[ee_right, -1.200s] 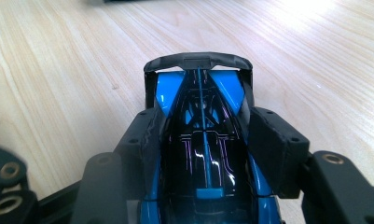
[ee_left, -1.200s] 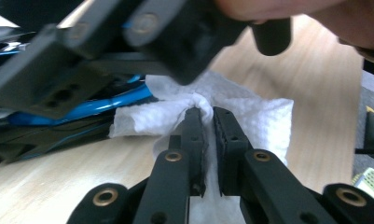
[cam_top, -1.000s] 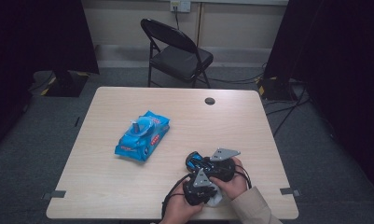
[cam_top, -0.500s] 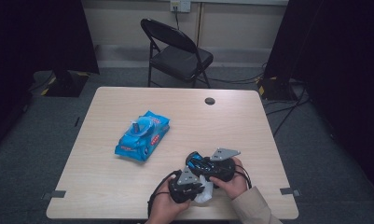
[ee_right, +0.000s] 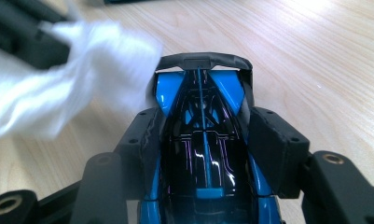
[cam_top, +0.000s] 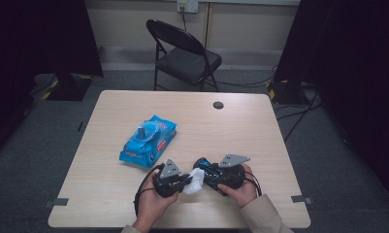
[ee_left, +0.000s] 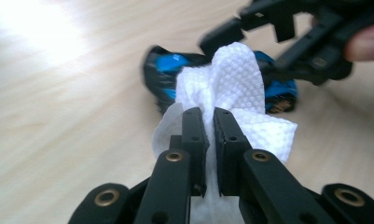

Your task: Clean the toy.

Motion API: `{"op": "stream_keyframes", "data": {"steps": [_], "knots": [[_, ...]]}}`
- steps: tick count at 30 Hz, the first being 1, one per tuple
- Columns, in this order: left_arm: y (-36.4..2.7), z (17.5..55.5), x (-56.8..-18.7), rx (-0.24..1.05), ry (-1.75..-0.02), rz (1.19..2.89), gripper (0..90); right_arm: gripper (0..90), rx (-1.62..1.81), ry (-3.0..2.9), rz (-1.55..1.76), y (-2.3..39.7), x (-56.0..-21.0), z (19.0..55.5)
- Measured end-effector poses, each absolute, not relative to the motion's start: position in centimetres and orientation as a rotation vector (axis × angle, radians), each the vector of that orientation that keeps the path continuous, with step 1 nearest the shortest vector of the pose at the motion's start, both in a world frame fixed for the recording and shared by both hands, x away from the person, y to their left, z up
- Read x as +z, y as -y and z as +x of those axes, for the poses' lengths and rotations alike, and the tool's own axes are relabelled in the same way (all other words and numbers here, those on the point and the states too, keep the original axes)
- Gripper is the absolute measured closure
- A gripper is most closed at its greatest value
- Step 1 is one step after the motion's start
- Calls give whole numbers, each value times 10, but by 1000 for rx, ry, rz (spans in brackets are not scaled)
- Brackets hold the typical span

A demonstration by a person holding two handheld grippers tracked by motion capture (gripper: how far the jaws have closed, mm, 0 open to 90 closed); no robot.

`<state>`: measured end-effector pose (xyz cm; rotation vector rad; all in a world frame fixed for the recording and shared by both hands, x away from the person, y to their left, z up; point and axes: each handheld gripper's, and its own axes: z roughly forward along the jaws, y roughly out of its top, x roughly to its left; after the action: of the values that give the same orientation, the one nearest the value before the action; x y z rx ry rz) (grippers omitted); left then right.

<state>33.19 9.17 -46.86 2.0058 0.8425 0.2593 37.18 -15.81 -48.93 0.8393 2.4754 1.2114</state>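
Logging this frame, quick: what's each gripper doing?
Left gripper: shut on the white wipe.
Right gripper: shut on the blue toy car.

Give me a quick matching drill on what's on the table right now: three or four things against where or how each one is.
Things:
1. toy car
2. white wipe
3. wipes pack
4. folding chair

States:
A. lying free on the table, left of the hands
B. clamped between the right gripper jaws
C. standing on the floor beyond the table's far edge
D. pinched in the left gripper

Pairs: 1-B, 2-D, 3-A, 4-C
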Motion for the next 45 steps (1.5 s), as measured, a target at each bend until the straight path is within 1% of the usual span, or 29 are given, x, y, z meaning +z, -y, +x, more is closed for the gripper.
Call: {"op": "stream_keyframes", "data": {"steps": [5,10,13,19,21,24,27,34,39,45], "knots": [[-103,344,-468,309,-902,1977,848,444,1212,-2475,840,158,-489,372],[-106,354,-475,333,-960,1967,847,445,1214,-2477,841,158,-489,372],[-103,360,-479,339,-999,1961,847,444,1215,-2476,841,158,-489,372],[-88,367,-489,352,-1030,2018,844,444,1216,-2476,839,158,-490,372],[-82,368,-493,327,-1029,2039,842,444,1215,-2476,839,158,-490,372],[-74,366,-498,309,-1021,2065,842,444,1217,-2474,837,158,-490,372],[-69,362,-498,317,-1012,2082,843,445,1218,-2473,835,158,-490,372],[-66,353,-498,278,-1020,2078,844,445,1211,-2474,831,158,-489,372],[-62,347,-498,285,-1012,2084,843,444,1209,-2475,835,158,-489,372],[-50,338,-499,225,-967,2084,844,444,1209,-2469,831,157,-490,372]]}}
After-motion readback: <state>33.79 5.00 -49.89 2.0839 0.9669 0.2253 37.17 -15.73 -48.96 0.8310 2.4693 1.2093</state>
